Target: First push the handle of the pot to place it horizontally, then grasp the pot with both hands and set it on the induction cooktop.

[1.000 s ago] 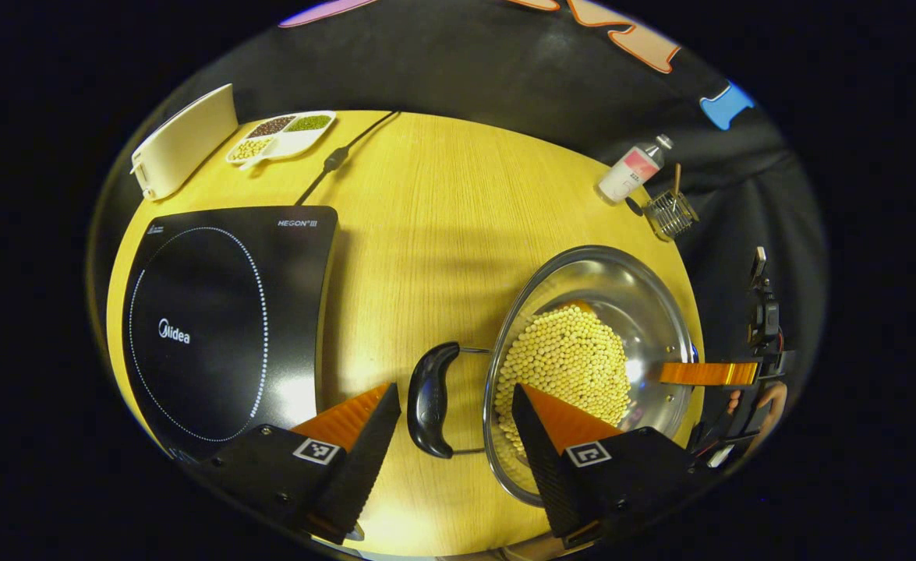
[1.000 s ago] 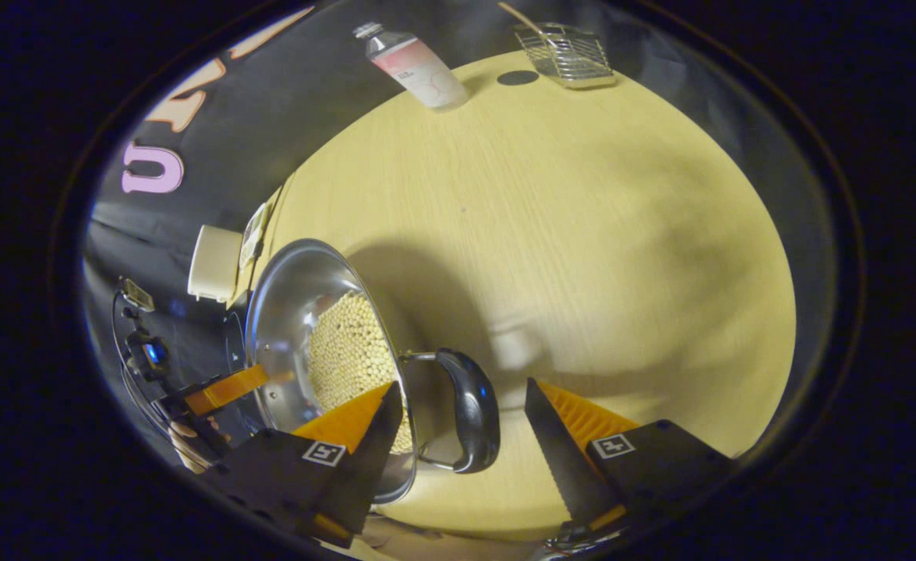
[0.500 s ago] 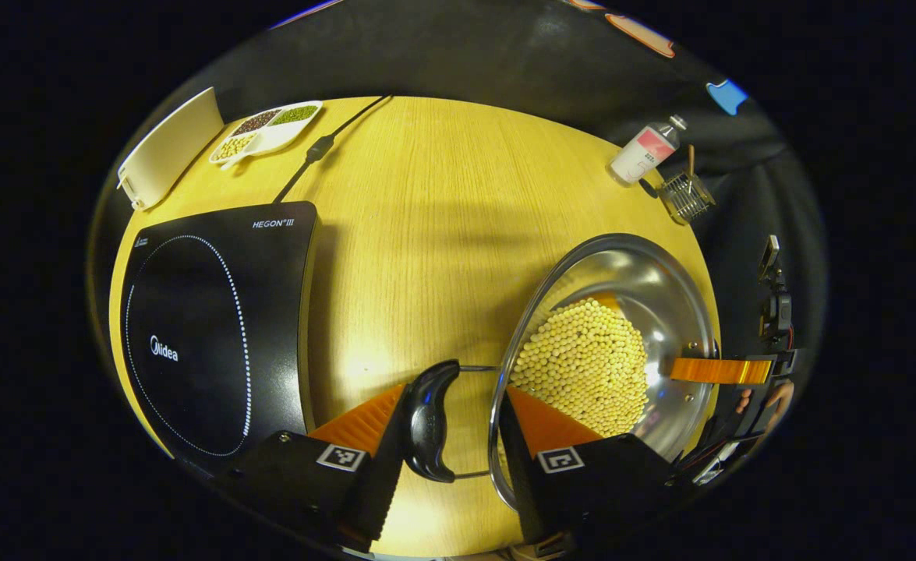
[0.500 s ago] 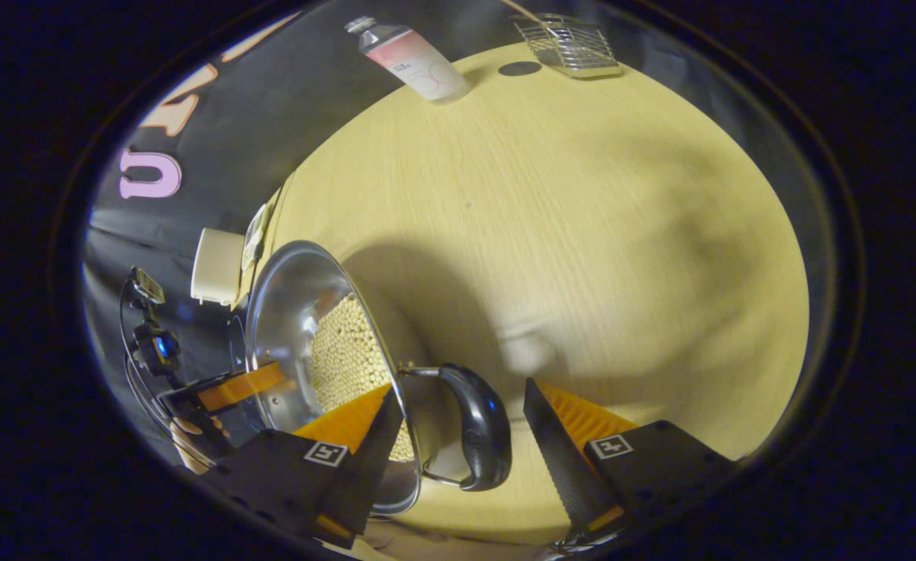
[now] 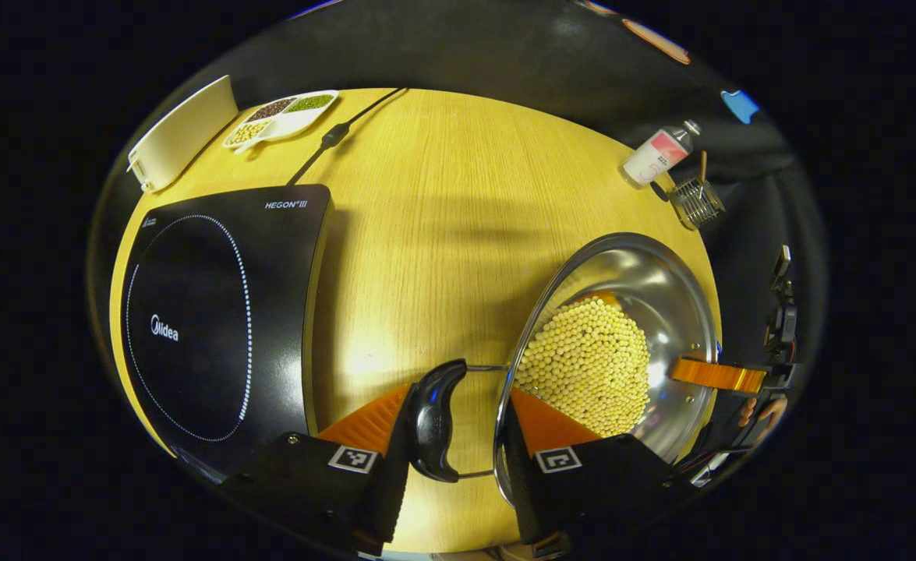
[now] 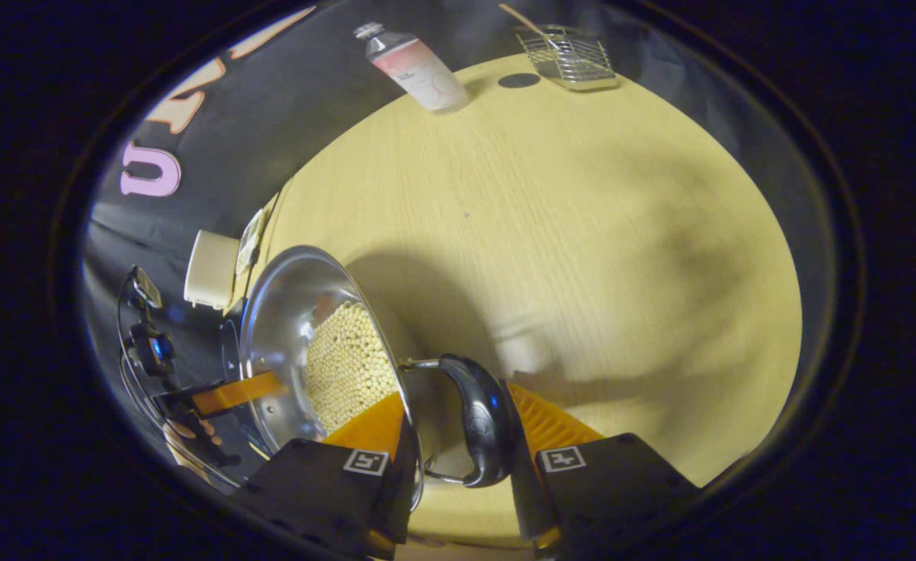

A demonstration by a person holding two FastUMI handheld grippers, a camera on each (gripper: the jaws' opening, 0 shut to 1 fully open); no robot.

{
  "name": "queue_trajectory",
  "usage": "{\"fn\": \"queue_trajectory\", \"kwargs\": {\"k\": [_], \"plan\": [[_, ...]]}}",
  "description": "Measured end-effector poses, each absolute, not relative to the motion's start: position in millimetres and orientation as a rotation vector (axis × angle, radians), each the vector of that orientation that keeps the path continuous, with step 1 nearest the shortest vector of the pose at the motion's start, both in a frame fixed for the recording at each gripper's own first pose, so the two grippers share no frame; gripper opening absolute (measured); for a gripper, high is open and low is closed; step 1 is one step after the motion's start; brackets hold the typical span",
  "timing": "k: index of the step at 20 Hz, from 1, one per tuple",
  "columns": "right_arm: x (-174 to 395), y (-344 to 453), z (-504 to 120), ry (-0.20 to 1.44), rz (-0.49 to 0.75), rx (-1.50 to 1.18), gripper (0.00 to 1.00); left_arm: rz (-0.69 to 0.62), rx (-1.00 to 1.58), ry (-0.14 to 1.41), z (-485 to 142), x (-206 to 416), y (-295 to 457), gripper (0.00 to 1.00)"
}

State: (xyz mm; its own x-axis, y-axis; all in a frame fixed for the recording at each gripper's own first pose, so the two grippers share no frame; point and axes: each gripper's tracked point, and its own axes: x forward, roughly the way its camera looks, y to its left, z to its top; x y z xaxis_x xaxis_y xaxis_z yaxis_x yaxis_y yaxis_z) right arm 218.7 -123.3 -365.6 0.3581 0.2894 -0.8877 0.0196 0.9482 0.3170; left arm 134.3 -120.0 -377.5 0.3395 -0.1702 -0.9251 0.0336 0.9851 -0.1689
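Fingers of my left gripper (image 5: 451, 436) pinch the pot's near handle (image 5: 431, 421); my right gripper (image 6: 458, 448) clamps the opposite handle (image 6: 482, 421). Pot (image 5: 610, 343), bean-filled, sits between them. I'd lift level, then carry leftward to the induction cooktop (image 5: 216, 312).

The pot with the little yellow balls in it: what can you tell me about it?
The pot is a shiny steel bowl with a thin rim, holding a heap of pale round beans. A dark curved handle on wire brackets sticks out at each side. It is over the wooden table, right of the black cooktop. The left hand-held gripper and the right hand-held gripper each clamp a handle.
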Motion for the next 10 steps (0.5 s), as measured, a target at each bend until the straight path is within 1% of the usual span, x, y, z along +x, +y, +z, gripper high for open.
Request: {"fn": "queue_trajectory", "kwargs": {"k": [4,9,10], "plan": [[215,-125,-357,1.165,0.184,0.29,0.56,-0.14,-0.107,1.195,-368,131,-122,0.59],[195,-123,-339,1.153,0.192,0.301,0.56,-0.155,-0.084,1.163,-346,117,-122,0.58],[189,-122,-336,1.149,0.195,0.296,0.56,-0.156,-0.085,1.163,-342,111,-120,0.6]]}}
